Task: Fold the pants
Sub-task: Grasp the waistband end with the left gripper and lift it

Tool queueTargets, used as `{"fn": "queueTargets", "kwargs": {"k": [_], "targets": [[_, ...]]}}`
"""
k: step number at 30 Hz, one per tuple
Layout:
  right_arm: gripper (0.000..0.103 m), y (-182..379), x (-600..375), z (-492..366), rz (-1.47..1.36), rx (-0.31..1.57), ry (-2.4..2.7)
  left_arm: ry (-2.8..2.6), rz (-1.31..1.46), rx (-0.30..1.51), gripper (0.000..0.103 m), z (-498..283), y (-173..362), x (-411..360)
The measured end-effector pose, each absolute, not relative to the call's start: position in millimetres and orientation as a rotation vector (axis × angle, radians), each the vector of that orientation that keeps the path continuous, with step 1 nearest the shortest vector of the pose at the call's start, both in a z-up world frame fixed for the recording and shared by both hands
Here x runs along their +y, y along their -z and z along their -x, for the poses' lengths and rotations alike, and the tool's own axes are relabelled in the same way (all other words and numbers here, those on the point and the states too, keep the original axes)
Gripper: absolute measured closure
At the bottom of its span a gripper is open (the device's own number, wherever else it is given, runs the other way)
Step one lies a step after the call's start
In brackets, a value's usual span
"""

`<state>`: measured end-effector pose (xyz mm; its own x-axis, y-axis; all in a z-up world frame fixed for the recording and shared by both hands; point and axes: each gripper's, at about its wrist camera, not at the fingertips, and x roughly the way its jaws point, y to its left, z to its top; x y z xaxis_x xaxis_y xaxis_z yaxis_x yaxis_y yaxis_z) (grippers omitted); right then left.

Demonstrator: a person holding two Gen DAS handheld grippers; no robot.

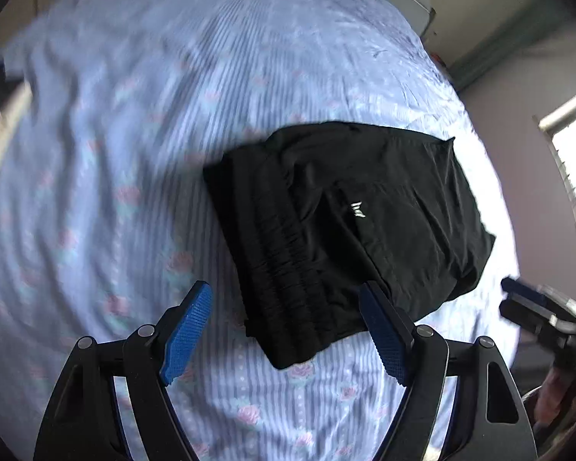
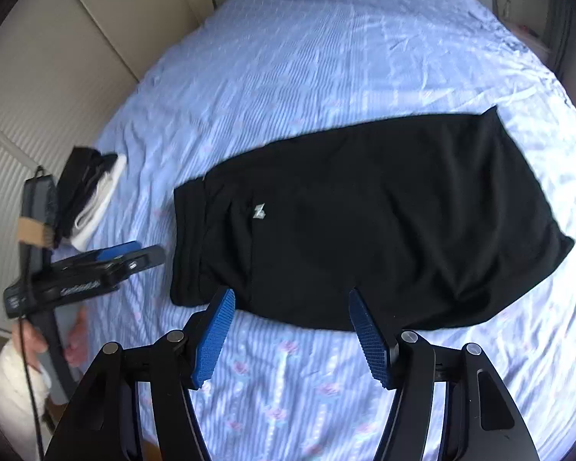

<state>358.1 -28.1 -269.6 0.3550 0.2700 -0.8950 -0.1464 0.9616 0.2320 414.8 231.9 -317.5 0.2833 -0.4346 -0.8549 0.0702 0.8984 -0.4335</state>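
Black pants (image 1: 349, 226) lie folded into a compact rectangle on the bed, with the elastic waistband toward the left and a small white logo on top; they also show in the right wrist view (image 2: 364, 223). My left gripper (image 1: 286, 299) is open and empty, held above the pants' near waistband edge. It also shows from the side in the right wrist view (image 2: 134, 255), left of the pants. My right gripper (image 2: 292, 307) is open and empty, just above the pants' near edge. It shows at the right edge of the left wrist view (image 1: 526, 299).
The bed is covered by a light blue striped sheet (image 2: 326, 57) with pink flowers. A small stack of folded black and white clothes (image 2: 92, 192) lies at the bed's left edge. A wall and white panels (image 2: 38, 96) stand beyond the left side.
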Motion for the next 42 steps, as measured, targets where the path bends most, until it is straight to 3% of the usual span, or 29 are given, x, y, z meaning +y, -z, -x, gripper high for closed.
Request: {"fn": "queueTargets", "kwargs": {"k": [14,18,20,23,29,36,42], "targets": [[0.040,314,7,-375,-0.094,1.232,-0.194,0.572,0.660,1.265,0.026,-446,389,252],[0.040,324,8,-382,-0.092,1.239,-0.184,0.659,0.768,1.253,0.038,-454,403,258],[0.040,328,9,-387,-0.094,1.243,-0.175,0.690,0.811,1.252,0.055,-459,410,258],[0.040,331,10,-393,-0.109,1.251,-0.166,0.748,0.897,1.270,0.067,-464,421,258],[0.040,326,12,-399,-0.109,1.232,-0.180,0.861,1.035,1.179,0.067,-455,404,265],[0.040,322,7,-402,-0.137,1.222,-0.175,0.720,0.936,1.332,0.073,-468,424,231],[0.040,313,-2,-397,-0.116,1.204,-0.145,0.512,0.754,1.363,0.080,-461,380,217]]}}
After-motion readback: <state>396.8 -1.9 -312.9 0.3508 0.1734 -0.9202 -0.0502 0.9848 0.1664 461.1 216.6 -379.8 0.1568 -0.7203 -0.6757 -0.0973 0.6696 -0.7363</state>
